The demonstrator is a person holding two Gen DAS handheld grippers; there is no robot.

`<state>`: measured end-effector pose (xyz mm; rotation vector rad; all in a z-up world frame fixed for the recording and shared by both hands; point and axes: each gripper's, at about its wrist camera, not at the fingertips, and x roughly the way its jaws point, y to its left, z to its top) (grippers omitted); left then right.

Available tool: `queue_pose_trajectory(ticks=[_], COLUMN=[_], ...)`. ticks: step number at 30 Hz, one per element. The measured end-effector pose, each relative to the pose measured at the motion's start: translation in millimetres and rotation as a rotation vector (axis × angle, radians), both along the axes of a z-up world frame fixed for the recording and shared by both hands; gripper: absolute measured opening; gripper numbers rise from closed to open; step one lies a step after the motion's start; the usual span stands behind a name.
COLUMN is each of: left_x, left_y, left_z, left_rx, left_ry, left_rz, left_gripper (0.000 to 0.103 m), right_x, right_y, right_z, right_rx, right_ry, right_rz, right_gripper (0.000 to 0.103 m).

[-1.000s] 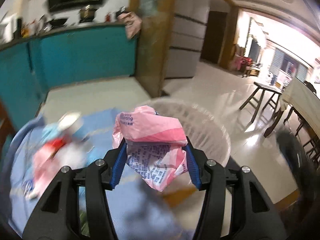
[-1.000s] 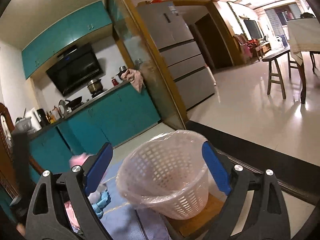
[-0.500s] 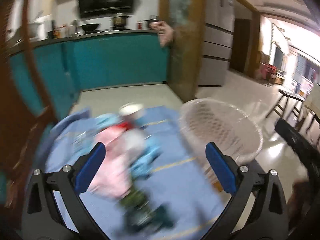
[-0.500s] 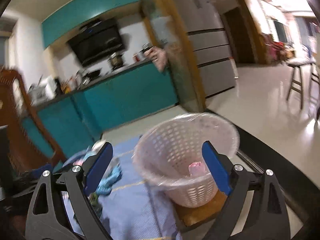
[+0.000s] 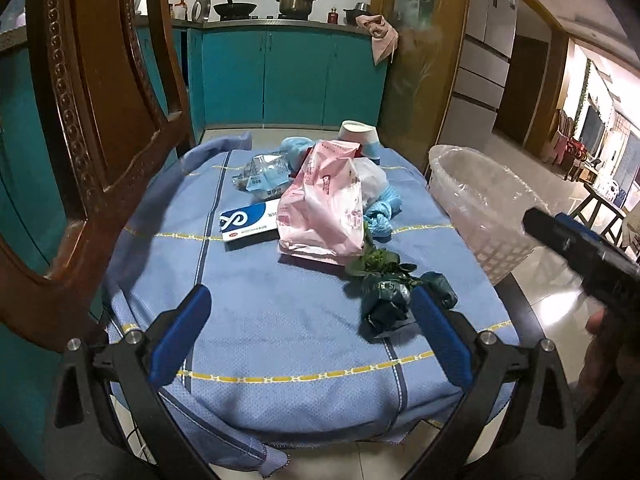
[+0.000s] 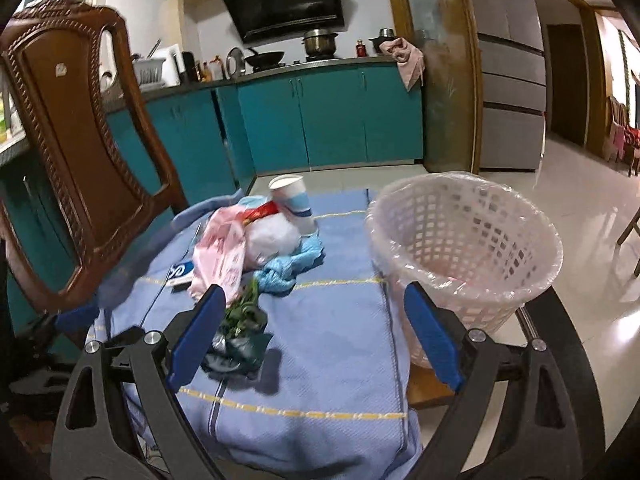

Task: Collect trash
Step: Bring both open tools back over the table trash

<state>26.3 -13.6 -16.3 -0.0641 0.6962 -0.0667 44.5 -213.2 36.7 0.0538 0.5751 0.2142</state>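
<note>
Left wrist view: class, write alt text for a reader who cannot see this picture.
The open left gripper hovers over a blue cloth strewn with trash: a pink bag, a blue-and-white box, leafy greens, a dark green wrapper and a paper cup. A lined white basket stands right, a wooden chair left.

A carved wooden chair [image 5: 100,128] stands beside the blue tablecloth [image 5: 280,320], teal cabinets [image 6: 328,116] behind.
</note>
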Motion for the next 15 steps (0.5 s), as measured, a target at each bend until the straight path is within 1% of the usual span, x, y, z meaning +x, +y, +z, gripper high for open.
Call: queue_pose_trajectory(ticks=[3,7,15], left_x=[-3.9,-7.2,-6.6], left_y=[2.2,-0.6,-1.6], left_z=[-2.1,-3.8,-3.4], left_rx=[-0.001,0.000,-0.002], left_ry=[0.004,0.019,0.021], left_rz=[-0.009,-0.021,-0.031], left_gripper=[0.100,0.100,0.100], right_x=[-7.5,-9.2,-9.0], right_y=[5.5,8.4,10.3], right_z=[-2.7,-4.4,-4.2], right_rx=[-0.015,-0.025,-0.030], right_ry=[0.007,0.019,0.023], right_rz=[0.007,0.012,0.014], right_gripper=[0.089,0.089,0.089])
